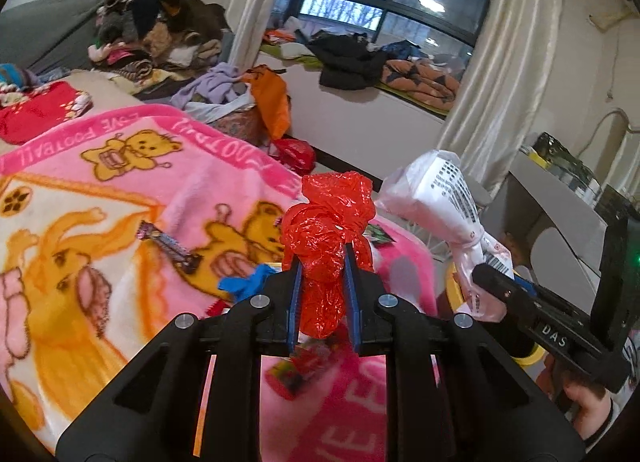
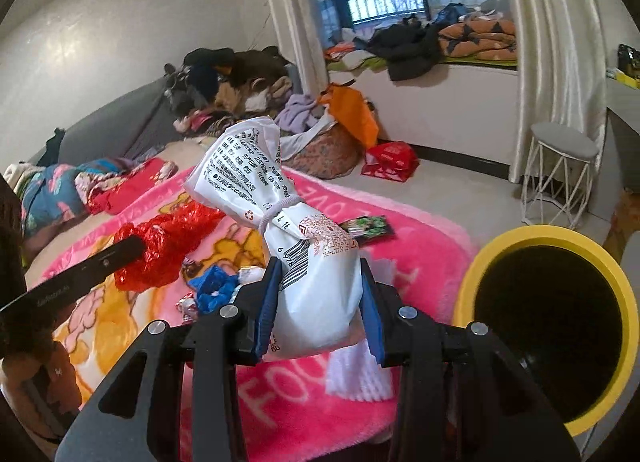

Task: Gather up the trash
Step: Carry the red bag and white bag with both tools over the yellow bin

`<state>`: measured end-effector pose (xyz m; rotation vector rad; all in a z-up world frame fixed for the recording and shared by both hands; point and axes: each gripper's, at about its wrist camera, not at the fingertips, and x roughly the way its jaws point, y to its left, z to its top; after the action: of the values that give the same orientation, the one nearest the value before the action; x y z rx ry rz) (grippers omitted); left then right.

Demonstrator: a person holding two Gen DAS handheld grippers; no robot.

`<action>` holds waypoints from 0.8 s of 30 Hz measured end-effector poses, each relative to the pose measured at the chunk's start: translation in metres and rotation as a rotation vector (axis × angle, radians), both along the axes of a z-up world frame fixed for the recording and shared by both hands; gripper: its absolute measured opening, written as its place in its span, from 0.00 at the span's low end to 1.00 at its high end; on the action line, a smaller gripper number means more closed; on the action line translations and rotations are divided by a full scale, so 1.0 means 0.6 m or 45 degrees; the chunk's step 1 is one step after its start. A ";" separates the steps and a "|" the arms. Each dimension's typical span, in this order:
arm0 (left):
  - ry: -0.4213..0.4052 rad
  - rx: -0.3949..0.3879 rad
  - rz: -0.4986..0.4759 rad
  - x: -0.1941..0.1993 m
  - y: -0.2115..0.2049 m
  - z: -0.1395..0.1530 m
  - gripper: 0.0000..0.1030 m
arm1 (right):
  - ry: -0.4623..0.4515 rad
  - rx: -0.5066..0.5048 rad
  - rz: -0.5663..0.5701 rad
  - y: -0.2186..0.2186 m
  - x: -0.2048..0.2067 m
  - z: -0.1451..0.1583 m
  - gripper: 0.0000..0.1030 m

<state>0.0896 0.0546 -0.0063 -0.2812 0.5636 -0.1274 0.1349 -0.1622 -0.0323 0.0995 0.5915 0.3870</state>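
My left gripper (image 1: 323, 258) is shut on a crumpled red plastic bag (image 1: 326, 217), held above the pink bear blanket (image 1: 120, 165). My right gripper (image 2: 320, 266) is shut on a white printed bag (image 2: 248, 165) tied with a band. To its right stands a yellow bin (image 2: 532, 236) with a dark inside. In the right wrist view the left gripper (image 2: 132, 246) and its red plastic bag (image 2: 168, 238) show at the left. On the blanket lie a candy wrapper (image 1: 168, 246), a blue scrap (image 1: 244, 282), a green-black wrapper (image 2: 368, 227) and a white foam net (image 2: 356, 378).
A white wire stool (image 2: 560, 173) stands on the floor past the bin. A red shopping bag (image 2: 390, 161) and an orange bag (image 2: 352, 113) sit near the bed's far corner. Piled clothes (image 1: 160, 29) cover the sofa and the window ledge (image 1: 360, 89).
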 end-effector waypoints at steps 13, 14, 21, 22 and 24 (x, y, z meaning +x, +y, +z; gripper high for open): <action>-0.013 0.032 -0.142 -0.001 -0.081 0.006 0.12 | -0.007 0.056 -0.131 -0.083 -0.027 0.002 0.35; -0.013 0.035 -0.150 -0.001 -0.086 0.007 0.12 | -0.006 0.063 -0.140 -0.089 -0.027 0.003 0.35; -0.015 0.042 -0.216 -0.006 -0.124 0.008 0.12 | -0.004 0.087 -0.201 -0.132 -0.037 0.002 0.35; -0.014 0.045 -0.225 -0.005 -0.130 0.007 0.12 | -0.003 0.089 -0.208 -0.135 -0.039 0.000 0.35; -0.011 0.050 -0.242 -0.002 -0.140 0.006 0.12 | -0.001 0.098 -0.228 -0.147 -0.040 -0.001 0.35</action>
<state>0.0882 -0.0291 -0.0026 -0.1884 0.5830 -0.3008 0.1111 -0.2502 -0.0328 0.2244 0.5622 0.2358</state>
